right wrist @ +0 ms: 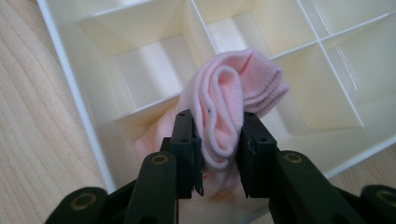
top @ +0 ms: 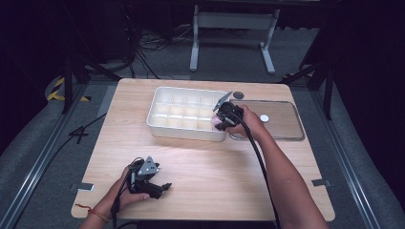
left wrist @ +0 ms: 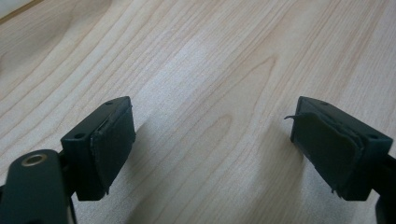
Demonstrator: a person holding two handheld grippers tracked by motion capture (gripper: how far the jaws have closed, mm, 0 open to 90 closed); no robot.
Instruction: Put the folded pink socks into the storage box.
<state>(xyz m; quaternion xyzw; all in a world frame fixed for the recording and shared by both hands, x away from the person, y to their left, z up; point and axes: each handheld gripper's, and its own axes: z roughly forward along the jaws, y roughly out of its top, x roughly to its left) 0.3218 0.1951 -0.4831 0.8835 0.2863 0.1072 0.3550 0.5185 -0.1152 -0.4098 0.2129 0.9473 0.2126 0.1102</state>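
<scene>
The right gripper [right wrist: 218,149] pinches a folded pink sock [right wrist: 233,102] between its fingers [right wrist: 187,140], over the near right corner compartment of the white divided tray [top: 157,125]. The tray sits toward the far edge of the bench [top: 215,181], beside a clear lid [top: 286,119] at the far right. The other visible compartments appear empty. Judged status: transport complete; lowering into the compartment and release remain. The left gripper [left wrist: 212,140] rests near the near left corner, fingers spread, holding nothing.
</scene>
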